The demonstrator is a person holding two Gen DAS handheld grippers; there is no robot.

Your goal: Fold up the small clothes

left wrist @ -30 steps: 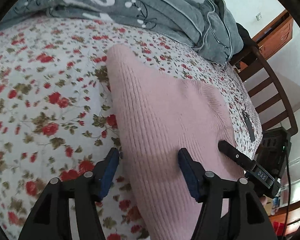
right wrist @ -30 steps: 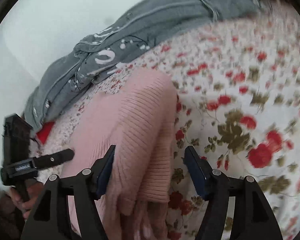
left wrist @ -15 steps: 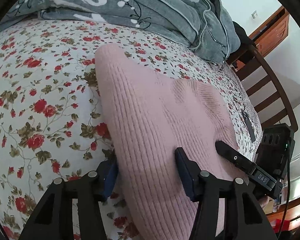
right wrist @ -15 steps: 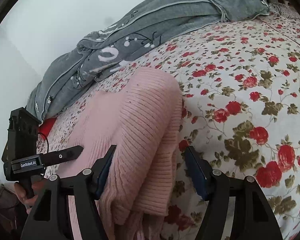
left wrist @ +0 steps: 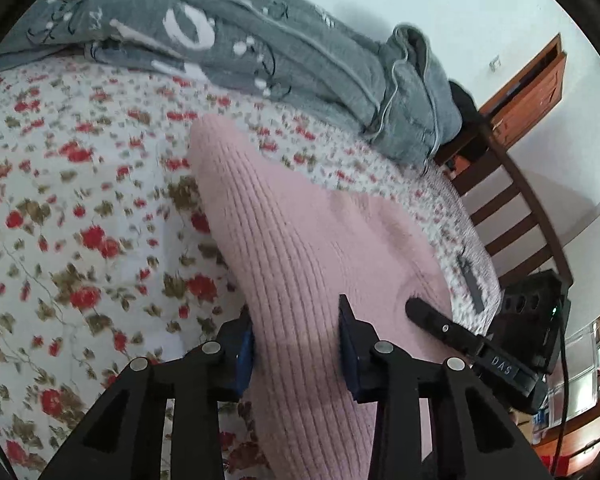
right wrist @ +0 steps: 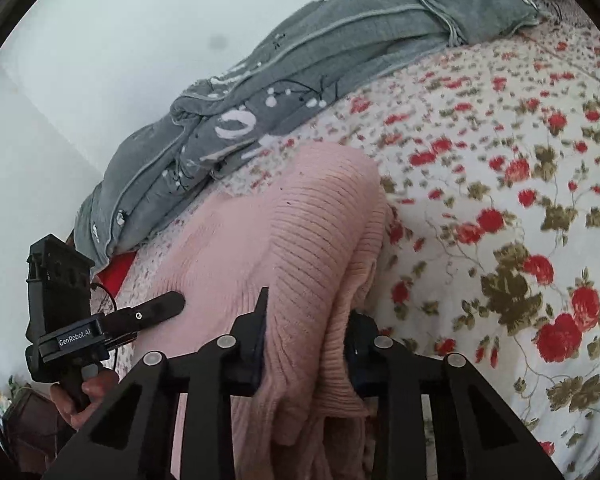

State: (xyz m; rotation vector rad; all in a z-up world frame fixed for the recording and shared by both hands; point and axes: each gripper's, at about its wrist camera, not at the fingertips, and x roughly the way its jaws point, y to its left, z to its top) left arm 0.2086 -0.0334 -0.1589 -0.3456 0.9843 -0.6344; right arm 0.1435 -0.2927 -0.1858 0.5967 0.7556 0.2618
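Observation:
A pink ribbed knit sweater (left wrist: 300, 240) lies folded lengthwise on the floral bedsheet (left wrist: 60, 200). My left gripper (left wrist: 296, 344) is shut on the sweater's near left edge, fabric bunched between its blue pads. My right gripper (right wrist: 306, 332) is shut on the sweater (right wrist: 300, 232) at its near right edge, where folded layers hang between the fingers. Each view shows the other gripper beside the sweater: the right one (left wrist: 432, 318) in the left wrist view, the left one (right wrist: 156, 312) in the right wrist view.
A grey patterned quilt (left wrist: 240, 48) is bunched along the far side of the bed, against a white wall. A dark wooden chair (left wrist: 512, 200) and a wooden cabinet (left wrist: 532, 88) stand past the bed's right side. The floral sheet (right wrist: 500, 200) extends around the sweater.
Both grippers have closed from wide open onto the near edges of the sweater. Both cameras have moved in closer to the fabric.

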